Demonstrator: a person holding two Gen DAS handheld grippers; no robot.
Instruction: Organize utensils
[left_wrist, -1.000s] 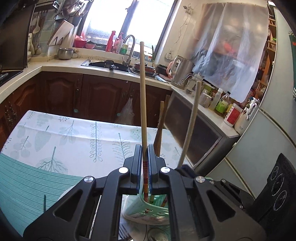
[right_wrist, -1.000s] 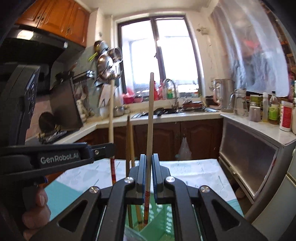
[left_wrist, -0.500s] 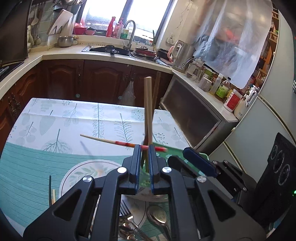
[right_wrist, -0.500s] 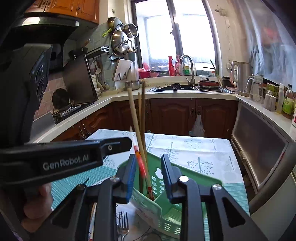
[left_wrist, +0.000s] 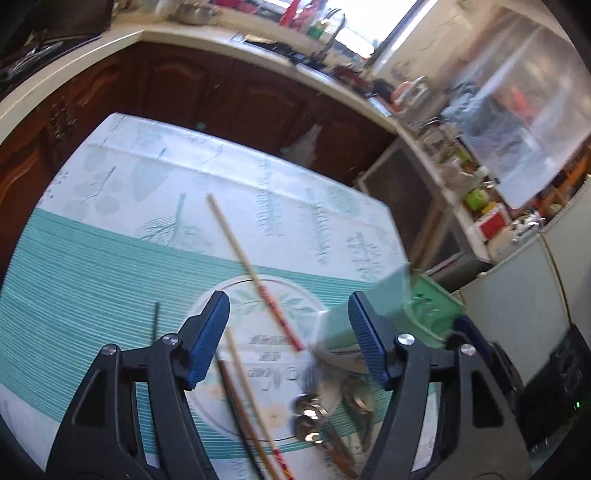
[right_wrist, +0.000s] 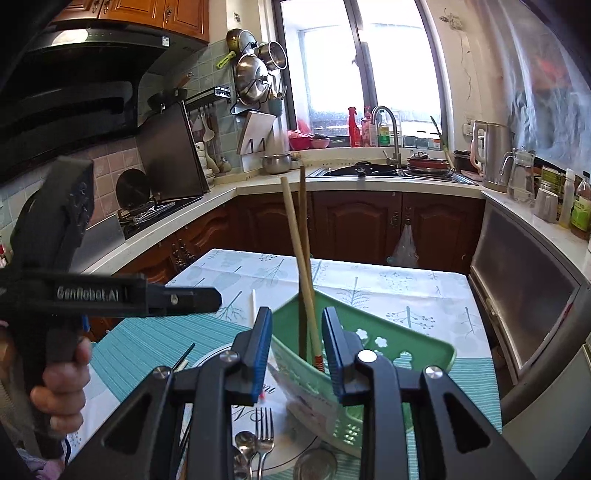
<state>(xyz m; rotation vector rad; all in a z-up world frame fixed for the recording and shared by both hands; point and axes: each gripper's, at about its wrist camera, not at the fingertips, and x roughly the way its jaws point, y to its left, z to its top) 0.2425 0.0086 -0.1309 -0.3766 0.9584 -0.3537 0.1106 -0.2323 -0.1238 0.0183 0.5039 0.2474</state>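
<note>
Left gripper (left_wrist: 288, 332) fingers spreading, nothing pinched; a red-tipped chopstick (left_wrist: 255, 275) lies across the plate (left_wrist: 221, 417) rim below. Right gripper (right_wrist: 295, 350) fingers part-spread, straddling the green basket (right_wrist: 417, 350) wall without pressing it; two chopsticks (right_wrist: 301, 258) stand inside.

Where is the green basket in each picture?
Left wrist view: the green basket sits right of centre, blurred, partly behind the right-hand finger.
Right wrist view: it fills the lower middle, with two chopsticks standing in it.
Shared landmark: the round plate beside the basket.
</note>
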